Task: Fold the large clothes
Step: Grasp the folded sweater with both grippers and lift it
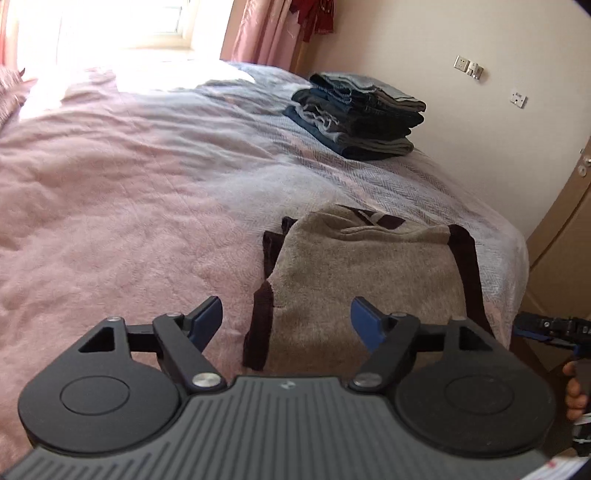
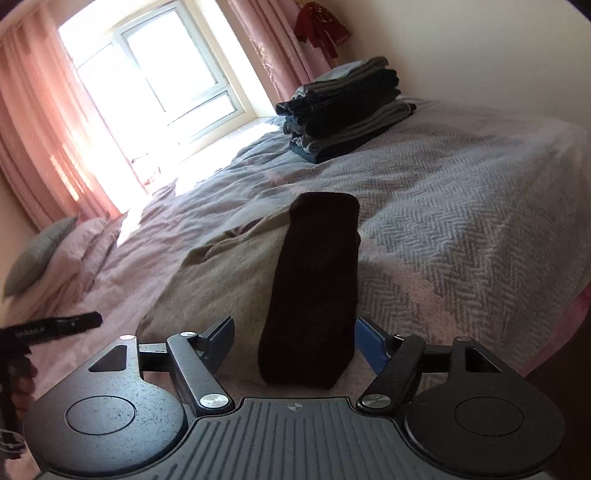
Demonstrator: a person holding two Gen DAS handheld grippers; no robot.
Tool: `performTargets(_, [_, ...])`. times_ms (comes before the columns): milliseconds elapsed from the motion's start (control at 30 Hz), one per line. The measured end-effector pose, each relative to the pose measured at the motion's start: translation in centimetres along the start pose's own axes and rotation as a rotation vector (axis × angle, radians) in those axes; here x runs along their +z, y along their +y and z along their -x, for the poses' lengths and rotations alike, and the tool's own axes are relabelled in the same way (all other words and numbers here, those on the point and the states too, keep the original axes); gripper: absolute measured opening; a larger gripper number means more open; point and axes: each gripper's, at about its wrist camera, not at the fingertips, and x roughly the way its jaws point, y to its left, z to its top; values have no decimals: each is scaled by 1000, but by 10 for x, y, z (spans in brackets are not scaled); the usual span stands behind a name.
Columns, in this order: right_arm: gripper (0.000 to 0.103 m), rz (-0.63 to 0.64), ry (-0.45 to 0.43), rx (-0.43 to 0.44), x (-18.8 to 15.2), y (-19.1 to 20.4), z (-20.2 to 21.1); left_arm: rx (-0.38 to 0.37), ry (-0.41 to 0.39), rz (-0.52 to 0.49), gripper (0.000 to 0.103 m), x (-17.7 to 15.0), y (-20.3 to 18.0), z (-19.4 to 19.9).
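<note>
The bed (image 1: 110, 192) fills nearly everything ahead of me, one wide pink cover with a grey herringbone throw (image 2: 461, 221) spread across its far side. Behind it stands one bright window (image 2: 155, 74), with a pink curtain (image 2: 40, 129) on either side of it, two in all. A red garment (image 2: 321, 26) hangs on the wall in the corner past the right-hand curtain.

On the throw, well apart from me, sits one stack of folded jeans and dark clothes (image 1: 354, 118); I cannot count its layers for sure. One grey pillow (image 2: 40, 251) leans at the head of the bed.

The piece I am working on is a tan sweater with dark brown sleeves (image 1: 369, 277), lying flat on the bed just ahead of both claws, partly folded. One dark sleeve (image 2: 314, 295) lies lengthwise over the tan body and runs straight toward my right gripper (image 2: 294, 343). Nothing stands between my claws and it.

My left gripper (image 1: 286, 321) hovers over the sweater's near left edge, fingers spread wide and holding nothing. My right gripper is spread just as wide, the sleeve's end showing between the blue pads (image 2: 371, 343), nothing clamped.

Two wall sockets (image 1: 467, 66) sit on the right-hand wall.
</note>
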Motion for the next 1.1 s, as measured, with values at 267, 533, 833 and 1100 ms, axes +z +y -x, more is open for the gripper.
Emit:
performTargets(267, [72,-283,152,183,38,-79,-89,-274,208,266,84,21,73,-121])
performTargets(533, [71,-333,248,336,60,-96,-132,-492,292,333,74,30,70,-160])
performTargets(833, [21,-488,271,330,57,-90,-120,-399,329,336,20,35,43,-139])
performTargets(1100, [14,-419,288,231,174,-51,-78,-378,227,399,19,110,-6,-84])
